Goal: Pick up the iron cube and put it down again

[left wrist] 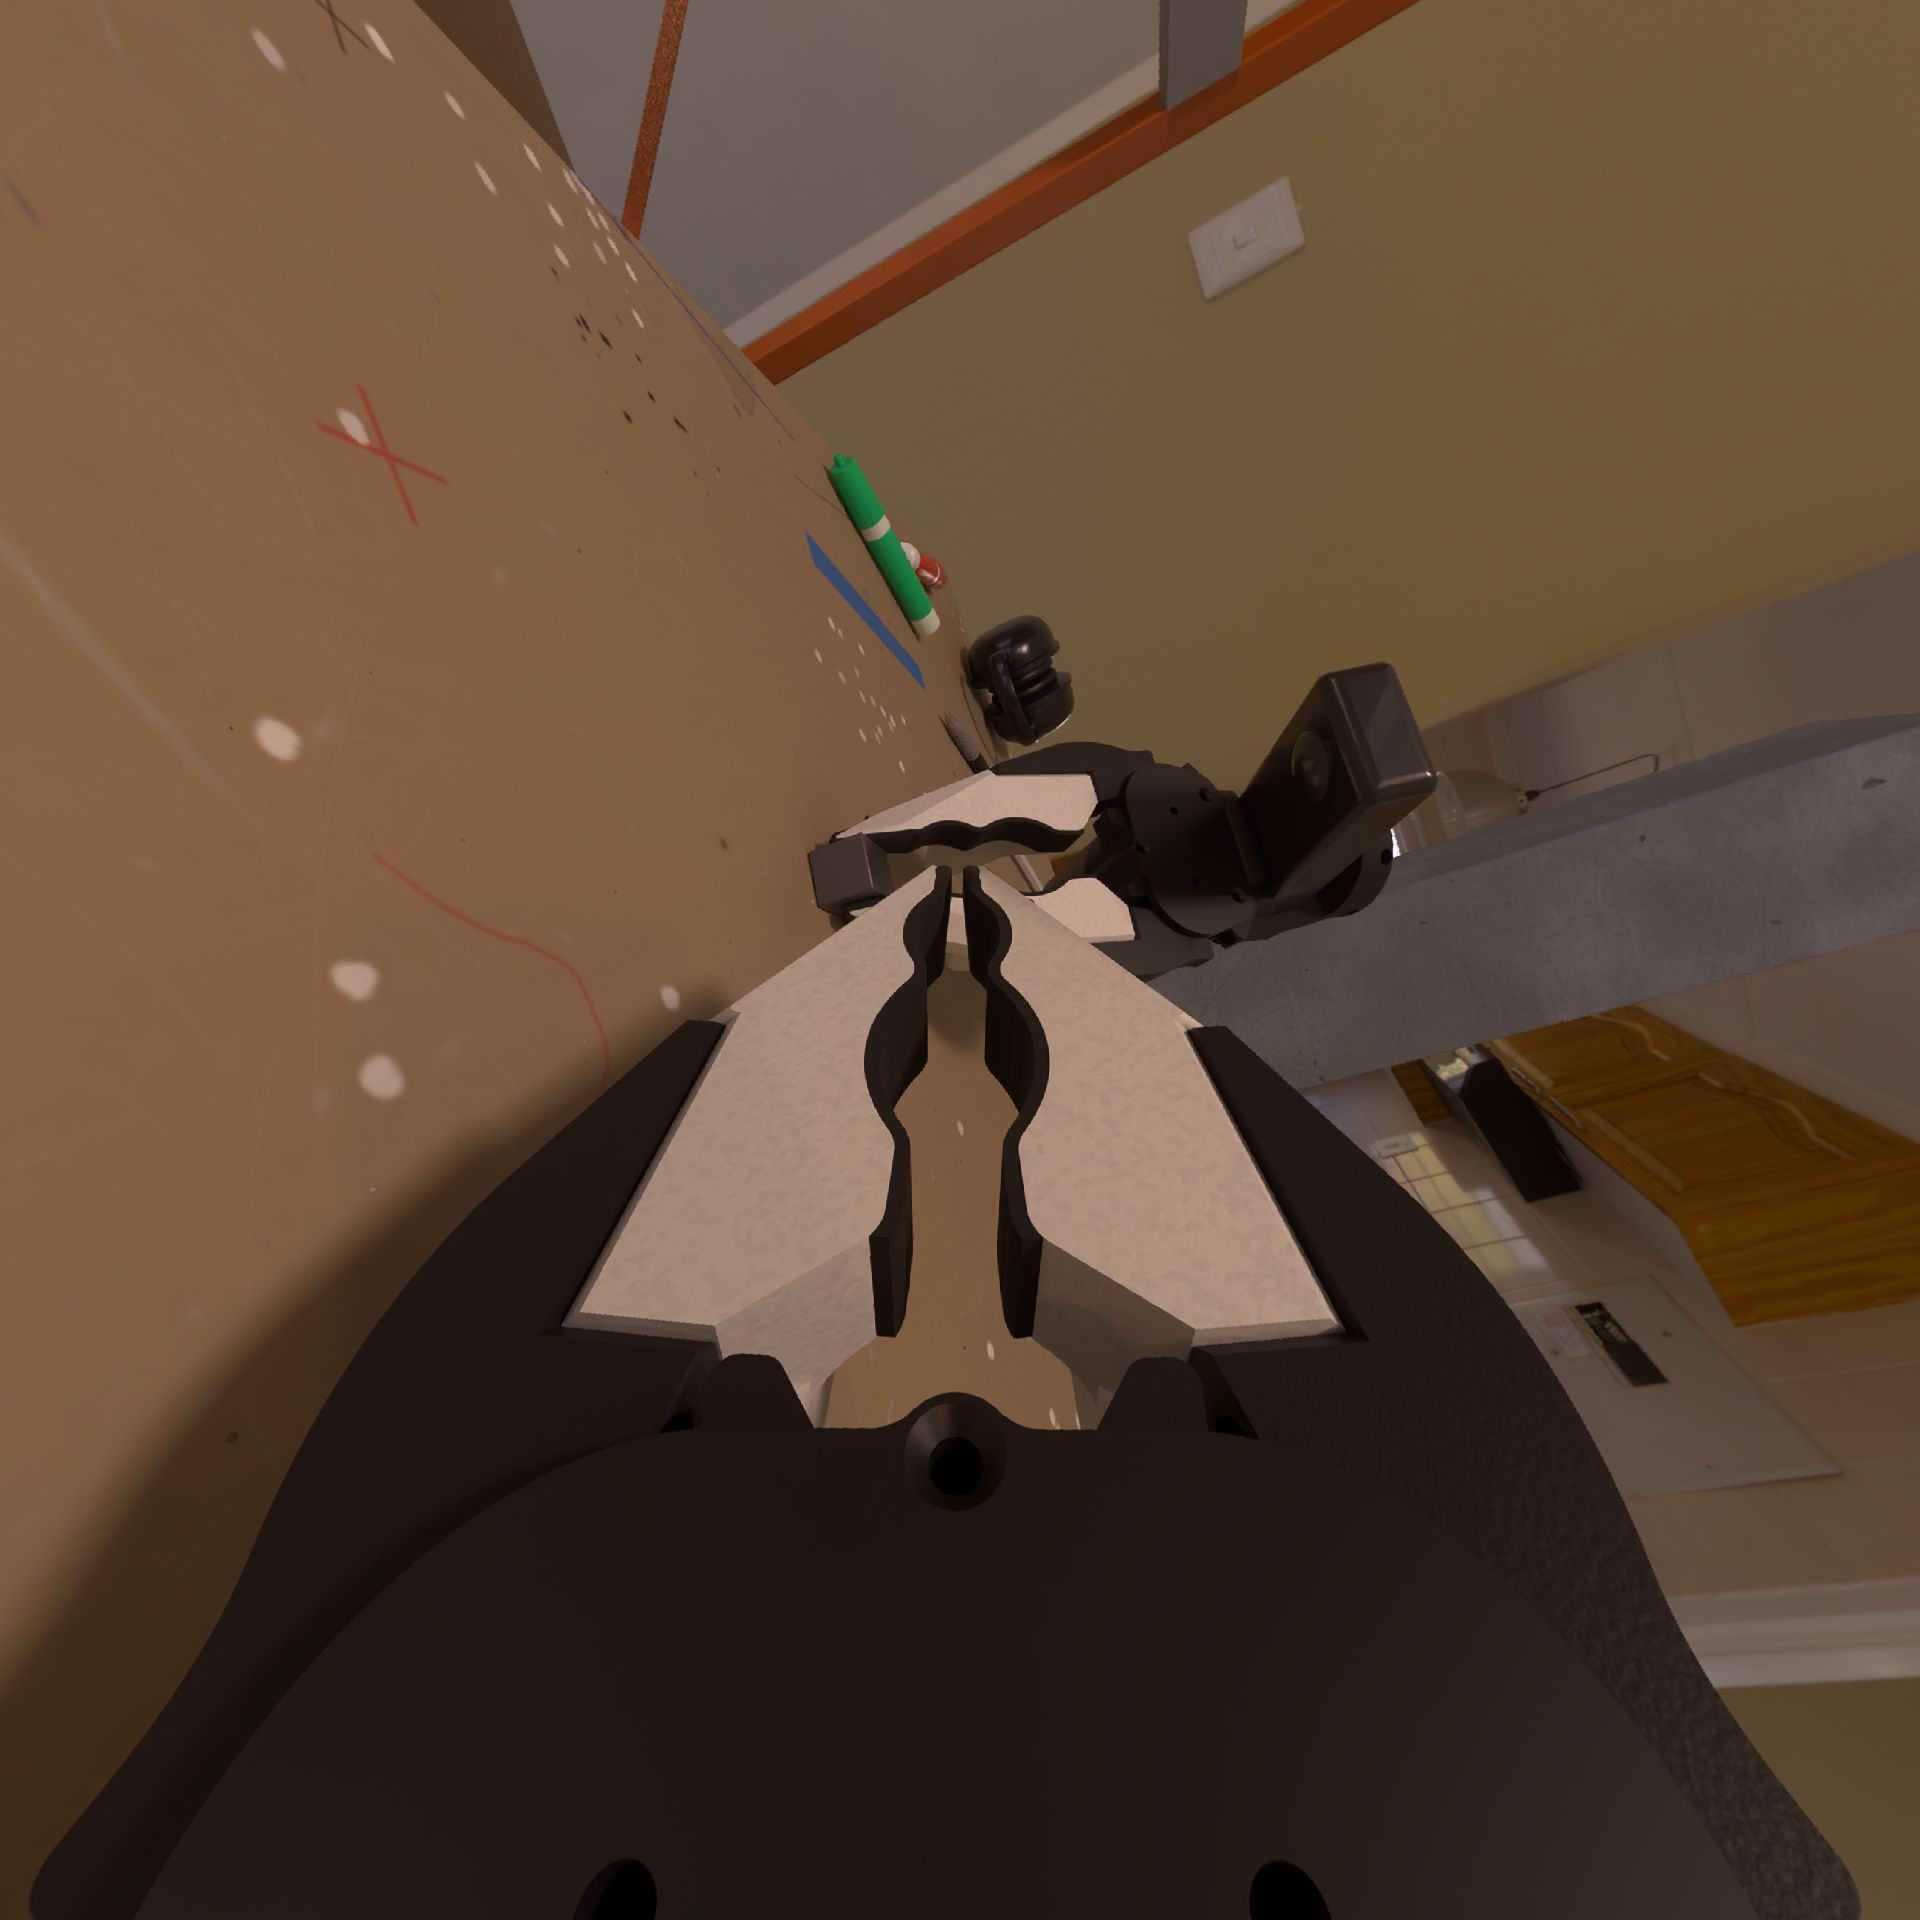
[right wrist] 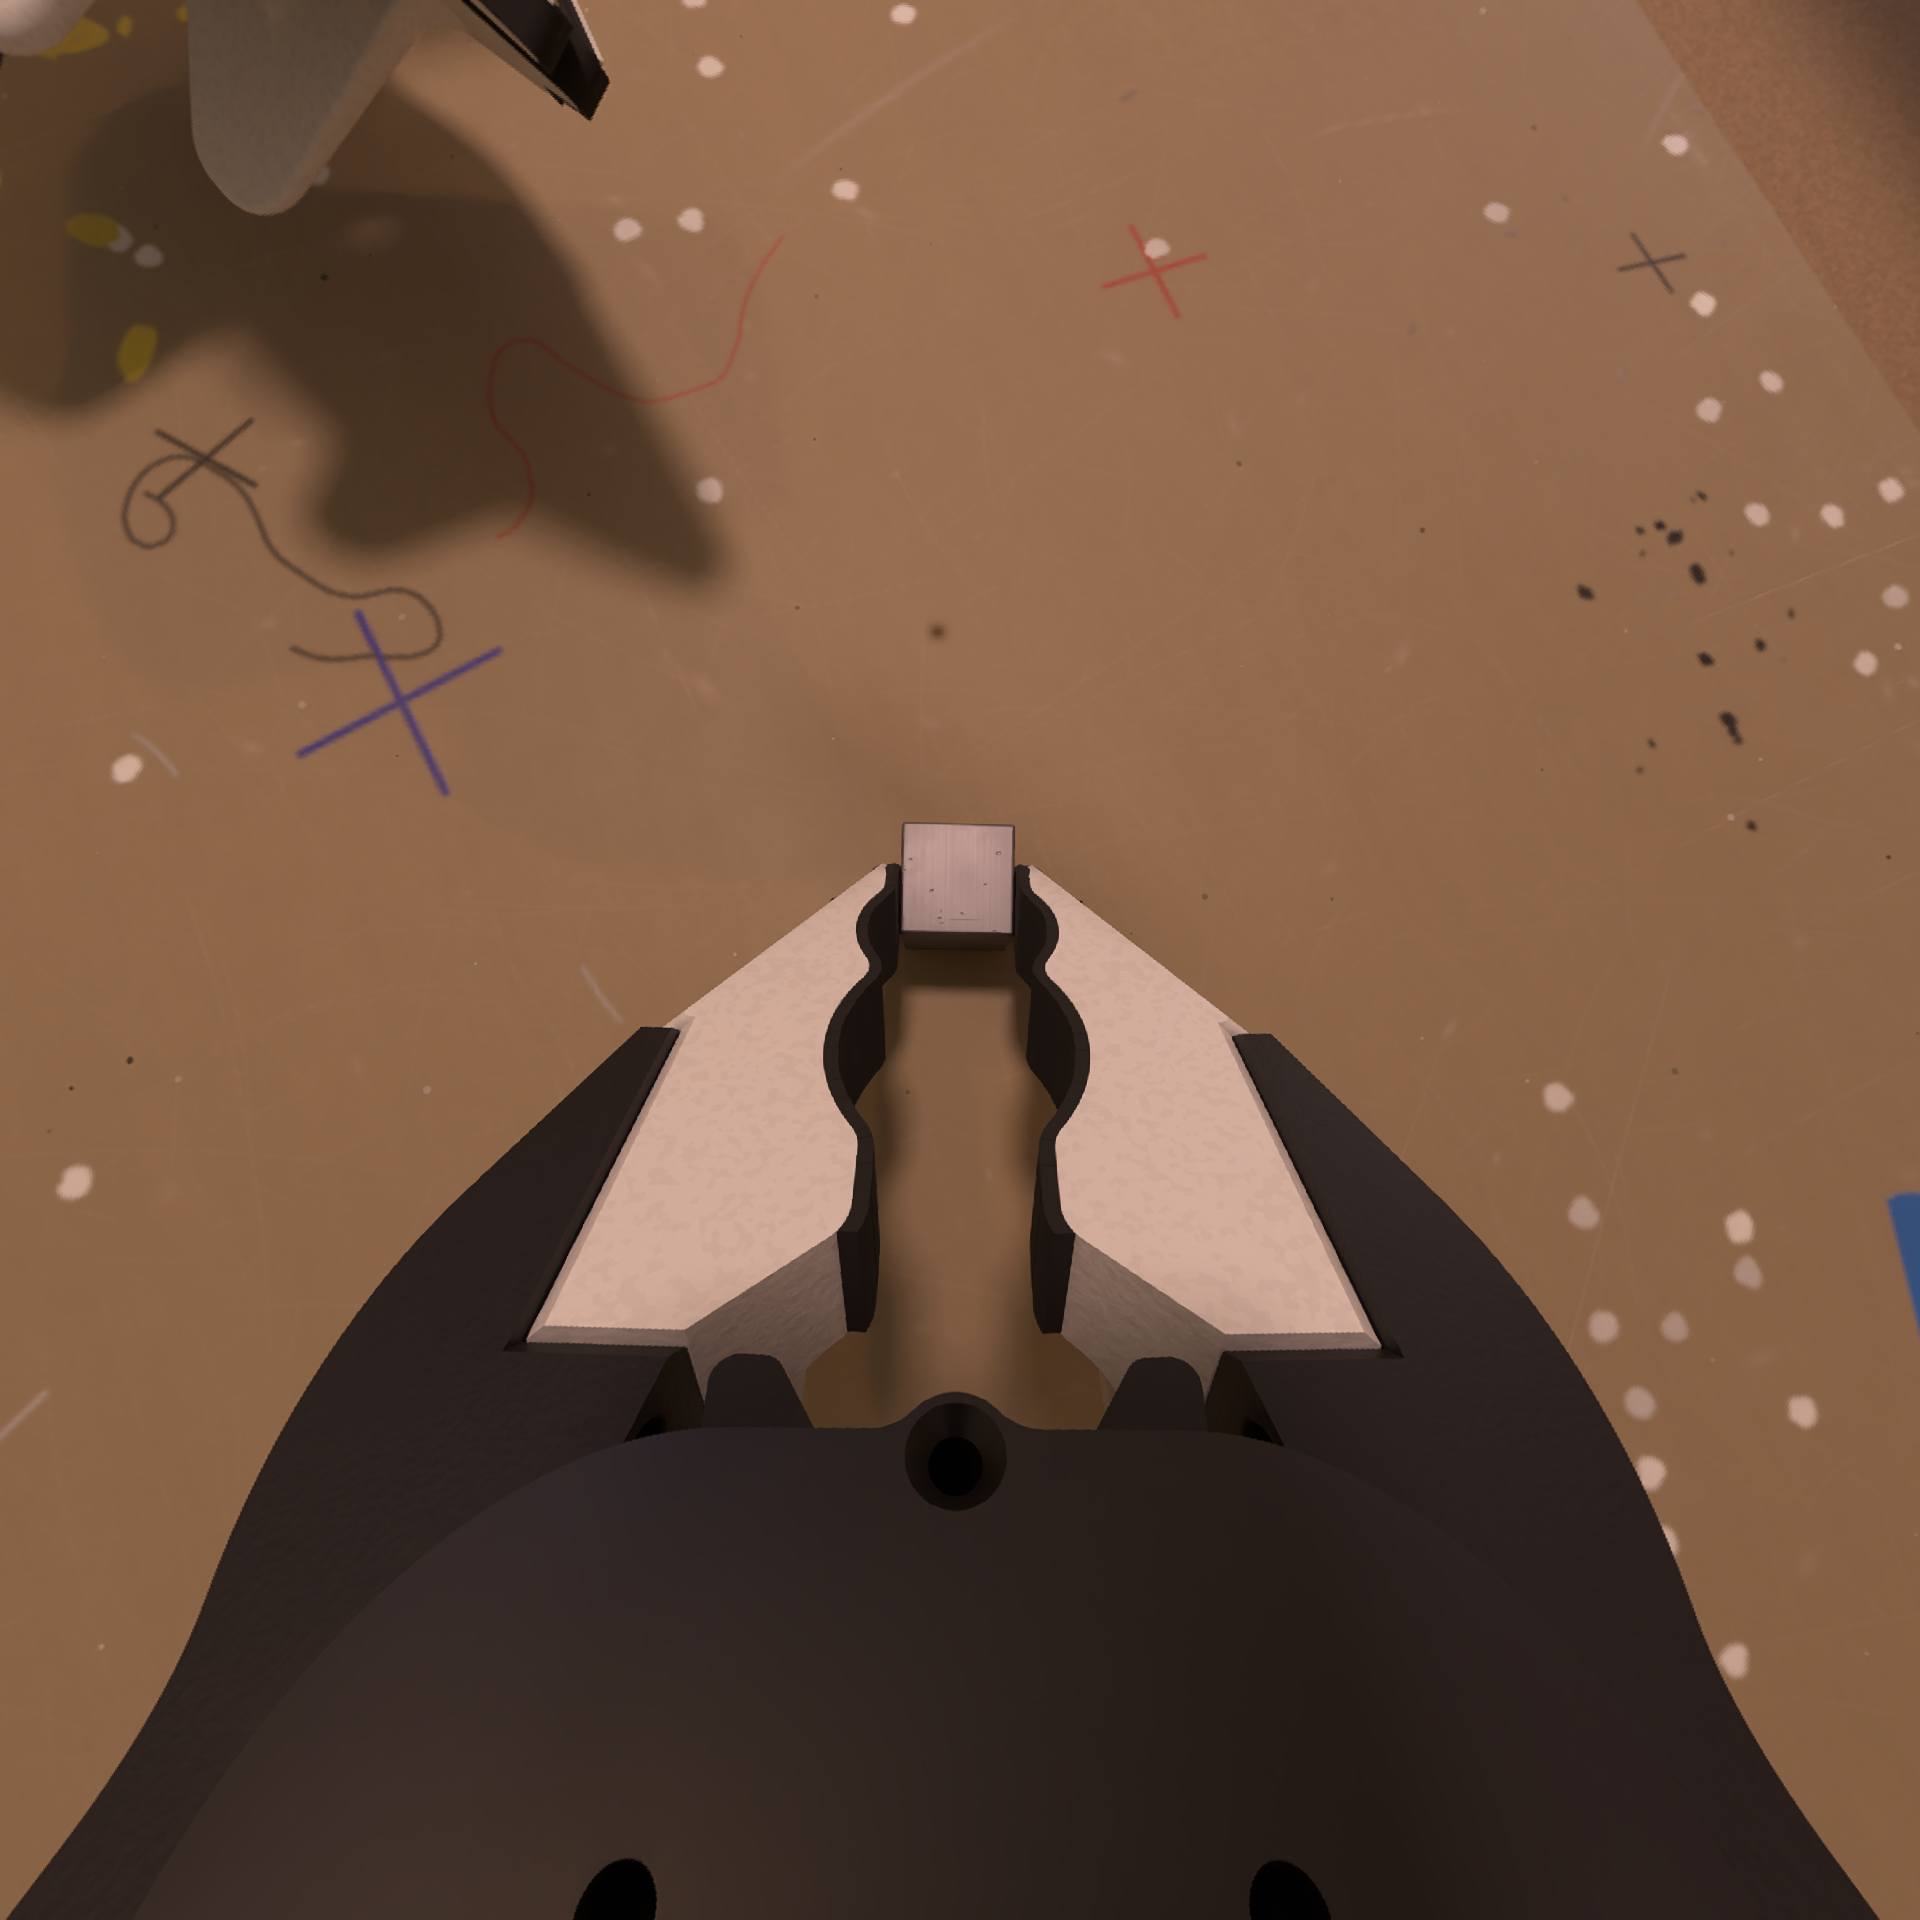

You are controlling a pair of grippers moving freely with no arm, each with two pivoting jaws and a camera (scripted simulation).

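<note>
The iron cube point(right wrist: 956, 881) is a small grey metal block, pinched between the tips of my right gripper point(right wrist: 956, 914), which is shut on it. It sits at or just above the brown tabletop point(right wrist: 1351, 727); I cannot tell which. In the left wrist view the cube point(left wrist: 850, 873) shows between the right gripper's white fingers point(left wrist: 997, 805), close to the table. My left gripper point(left wrist: 954, 883) is shut and empty, pointing at the right gripper from close by. One left finger point(right wrist: 260, 135) shows at the top left of the right wrist view.
A green marker point(left wrist: 883, 545), a strip of blue tape point(left wrist: 862, 613), a small red and white object point(left wrist: 925, 569) and a black round object point(left wrist: 1018, 675) lie along the table's far edge. A grey counter point(left wrist: 1558, 914) stands beyond. The table has pen marks and paint spots.
</note>
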